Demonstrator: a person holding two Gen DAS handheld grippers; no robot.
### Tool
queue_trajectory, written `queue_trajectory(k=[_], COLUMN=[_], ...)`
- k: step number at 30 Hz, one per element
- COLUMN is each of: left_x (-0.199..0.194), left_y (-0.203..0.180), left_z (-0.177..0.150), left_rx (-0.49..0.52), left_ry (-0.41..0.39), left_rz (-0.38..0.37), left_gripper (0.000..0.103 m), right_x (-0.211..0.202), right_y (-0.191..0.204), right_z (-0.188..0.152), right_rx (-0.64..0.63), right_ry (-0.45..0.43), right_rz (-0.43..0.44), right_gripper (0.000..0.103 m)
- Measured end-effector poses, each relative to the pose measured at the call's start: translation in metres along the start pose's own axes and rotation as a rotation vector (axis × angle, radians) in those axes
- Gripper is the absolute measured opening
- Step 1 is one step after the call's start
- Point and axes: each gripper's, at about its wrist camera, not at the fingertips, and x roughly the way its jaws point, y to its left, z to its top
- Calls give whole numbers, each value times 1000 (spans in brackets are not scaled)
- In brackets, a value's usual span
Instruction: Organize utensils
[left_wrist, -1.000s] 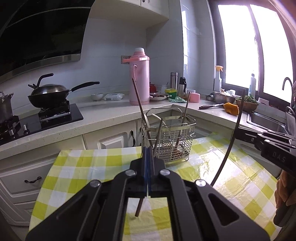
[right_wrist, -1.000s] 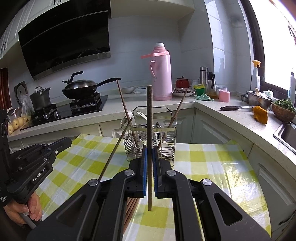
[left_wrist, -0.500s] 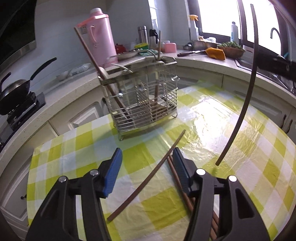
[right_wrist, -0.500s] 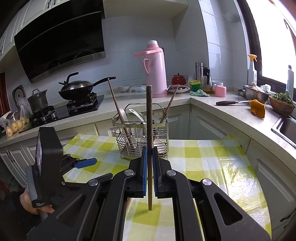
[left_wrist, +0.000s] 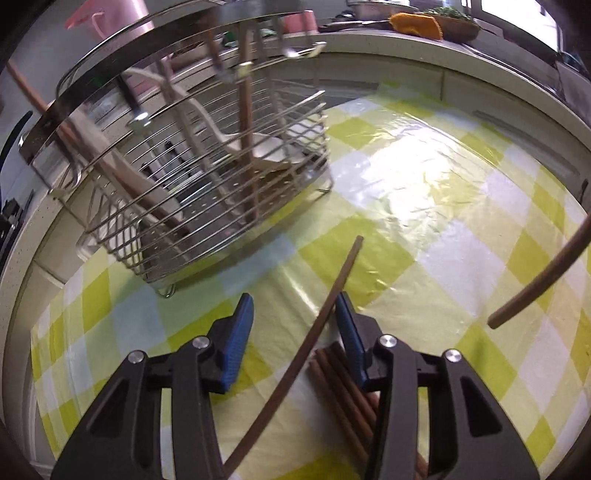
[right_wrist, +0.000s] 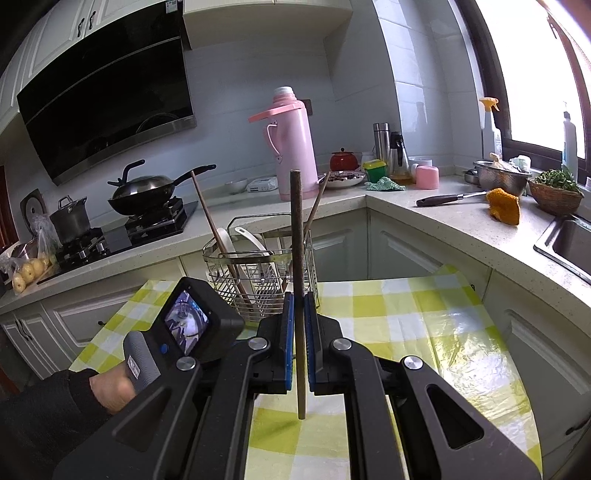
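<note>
While your right tongs (right_wrist: 298, 345) pinch one chopstick (right_wrist: 296, 236) upright and left tongs (left_wrist: 293, 328) gape over the loose chopstick (left_wrist: 310, 339) at lower centre, a skewed close could flick it off the counter (left_wrist: 424, 206).

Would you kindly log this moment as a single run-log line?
left gripper: open, over loose chopstick on tablecloth | right gripper: shut on upright chopstick | wire caddy: ahead, holds utensils

- We see the steel wire utensil basket (left_wrist: 207, 177) standing on the checked yellow tablecloth (left_wrist: 424, 206), wooden chopsticks and white spoons inside it.
- A thin brown wooden chopstick (left_wrist: 314, 332) lies before the basket, beside a bundle of brown chopsticks (left_wrist: 340, 384).
- Behind the basket, a tall pink plastic thermos (right_wrist: 293, 147) stands on the counter.
</note>
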Motion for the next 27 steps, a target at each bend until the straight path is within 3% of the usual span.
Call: queue_trajectory(k=[3,10,11,13,19,27], left_x=[-1,-19,-23,-29,-53,-112], left_y=[25,67,67,66,56,29], left_z=[-11,-55,-59,-66,-100,-175], left_rx=[-86,-181,-175,-163,-201,-347], left_ry=[3,-4,-3,8,5,13], left_rz=[-12,-23,-29,-25,-19,-25], left_gripper=[41,37,33,14,10,7], right_x=[0,3,4,4,-3,-9], right_y=[-3,8,11,17,29,42], right_z=[0,0,0,0,1,-1], right_rx=[9,4,2,-2,-12,-24], right_ry=[-1,-5,-5,-3,-16,-20], right_rz=[1,23,27,33,49,84], right_gripper=[7,7,7,7,7,7])
